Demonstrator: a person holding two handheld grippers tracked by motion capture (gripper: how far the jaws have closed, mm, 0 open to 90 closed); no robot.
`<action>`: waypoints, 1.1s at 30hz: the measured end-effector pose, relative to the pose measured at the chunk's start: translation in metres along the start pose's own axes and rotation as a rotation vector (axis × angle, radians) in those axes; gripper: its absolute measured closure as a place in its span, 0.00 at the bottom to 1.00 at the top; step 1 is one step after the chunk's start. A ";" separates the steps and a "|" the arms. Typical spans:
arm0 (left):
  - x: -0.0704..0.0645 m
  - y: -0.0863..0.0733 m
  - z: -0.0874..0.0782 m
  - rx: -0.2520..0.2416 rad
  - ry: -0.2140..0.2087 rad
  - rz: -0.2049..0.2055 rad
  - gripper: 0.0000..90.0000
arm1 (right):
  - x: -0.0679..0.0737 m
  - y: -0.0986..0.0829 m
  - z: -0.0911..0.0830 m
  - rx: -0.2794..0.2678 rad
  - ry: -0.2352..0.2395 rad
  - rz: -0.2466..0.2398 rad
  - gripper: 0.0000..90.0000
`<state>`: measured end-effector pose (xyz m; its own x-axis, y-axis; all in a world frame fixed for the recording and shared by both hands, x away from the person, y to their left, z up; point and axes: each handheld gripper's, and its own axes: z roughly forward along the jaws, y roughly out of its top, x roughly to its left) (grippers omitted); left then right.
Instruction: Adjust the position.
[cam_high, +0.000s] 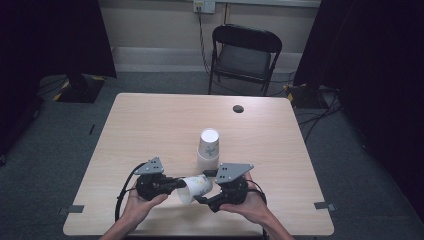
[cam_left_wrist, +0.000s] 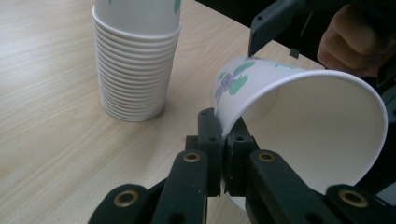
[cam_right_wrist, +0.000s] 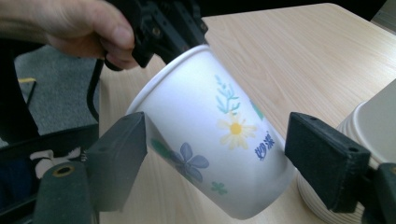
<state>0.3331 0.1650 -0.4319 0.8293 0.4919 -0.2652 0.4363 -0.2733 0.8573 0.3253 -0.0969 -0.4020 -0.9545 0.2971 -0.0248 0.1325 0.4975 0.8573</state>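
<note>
A single white paper cup with a flower print lies tilted on its side in the air, low over the table's front edge. My left gripper is shut on the cup's rim, pinching the wall by the open mouth. My right gripper is open, its two pads standing wide on either side of the cup's body near the base. A tall stack of matching cups stands mouth-down just behind, close to the held cup.
The light wooden table has a dark cable hole at the back right. A black folding chair stands beyond the far edge. Both hands are at the front edge.
</note>
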 end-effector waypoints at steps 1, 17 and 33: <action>0.000 0.001 0.000 0.000 0.000 0.001 0.98 | 0.001 0.000 0.001 0.004 -0.001 -0.007 0.21; 0.004 0.017 0.009 0.006 -0.005 -0.042 0.98 | 0.009 0.003 0.008 0.064 -0.092 -0.122 0.18; -0.001 0.021 0.016 0.014 -0.014 -0.054 0.93 | 0.009 -0.006 0.018 0.084 -0.116 -0.167 0.29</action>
<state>0.3469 0.1451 -0.4206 0.8090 0.4950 -0.3171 0.4856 -0.2585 0.8351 0.3207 -0.0822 -0.4170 -0.9284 0.2950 -0.2260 0.0020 0.6121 0.7908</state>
